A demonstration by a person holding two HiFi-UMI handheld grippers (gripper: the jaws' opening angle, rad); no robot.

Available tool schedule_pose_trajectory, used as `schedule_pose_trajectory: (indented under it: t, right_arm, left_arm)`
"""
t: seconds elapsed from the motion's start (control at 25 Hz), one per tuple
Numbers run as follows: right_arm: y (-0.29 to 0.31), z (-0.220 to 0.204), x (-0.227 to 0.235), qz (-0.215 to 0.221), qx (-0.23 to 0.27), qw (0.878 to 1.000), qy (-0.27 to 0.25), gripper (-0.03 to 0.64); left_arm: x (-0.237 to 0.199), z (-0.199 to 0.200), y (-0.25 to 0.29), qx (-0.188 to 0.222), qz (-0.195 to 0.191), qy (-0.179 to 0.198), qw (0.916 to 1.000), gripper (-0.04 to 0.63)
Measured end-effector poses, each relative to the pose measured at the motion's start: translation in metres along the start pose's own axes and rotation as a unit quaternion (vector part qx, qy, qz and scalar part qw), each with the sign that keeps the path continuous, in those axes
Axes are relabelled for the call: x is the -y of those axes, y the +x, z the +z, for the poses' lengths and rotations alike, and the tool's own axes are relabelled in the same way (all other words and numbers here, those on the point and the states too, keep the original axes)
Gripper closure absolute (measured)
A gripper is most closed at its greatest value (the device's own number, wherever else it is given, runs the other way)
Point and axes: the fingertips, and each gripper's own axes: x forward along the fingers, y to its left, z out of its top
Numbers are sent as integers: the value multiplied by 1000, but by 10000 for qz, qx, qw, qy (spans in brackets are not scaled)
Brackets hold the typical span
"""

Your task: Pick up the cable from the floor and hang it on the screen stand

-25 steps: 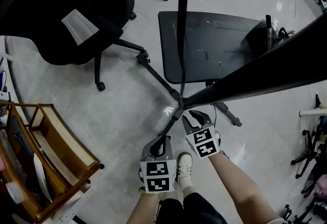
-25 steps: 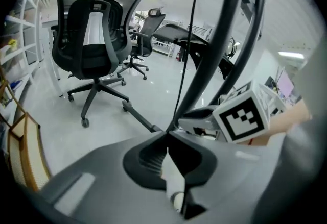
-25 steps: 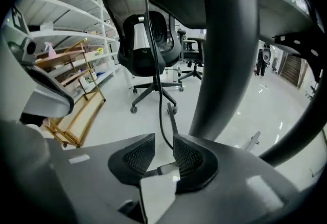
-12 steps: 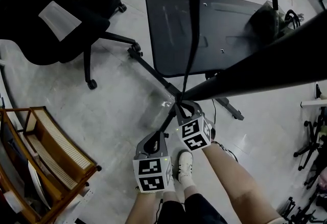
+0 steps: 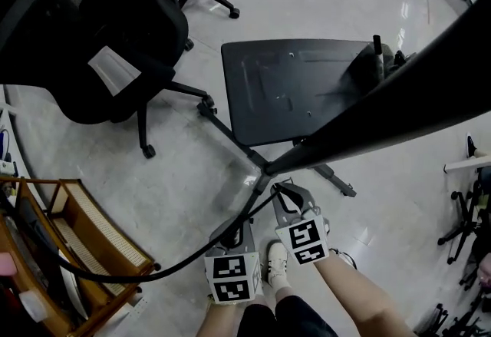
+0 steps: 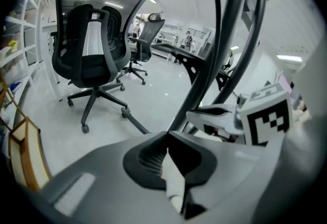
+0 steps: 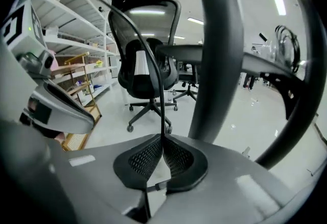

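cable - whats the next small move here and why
Probably raise both grippers toward the screen stand: the right gripper has just closed its jaws on the cable, the left gripper pinches it too, and slack sags near the wooden rack.

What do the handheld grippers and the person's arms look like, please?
The left gripper and right gripper are grey, with black textured pads in their tongs and a white cube of black square markers each. The arms are bare, without sleeves.

Black cable (image 7: pixel 162 110), black chair (image 5: pixel 100 28), grey floor (image 5: pixel 176 174)
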Motion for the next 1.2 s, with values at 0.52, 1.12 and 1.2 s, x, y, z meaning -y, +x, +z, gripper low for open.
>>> schedule_pose_trajectory:
  t: [0.52,1.12,1.2]
  right_arm:
    - [-237,167,38,-495,302,9919,1129,604]
    - [-472,444,131,-1884,1939,9615,496,603]
    - [-506,472,146,-2120,2192,9514,434,603]
  left_arm:
    - [120,156,-183,570,-816,556,9935,588]
    - [295,386,-353,1360,-1897,1884,9540,588]
    - [322,417,-376,1584,-1966,2141,9436,588]
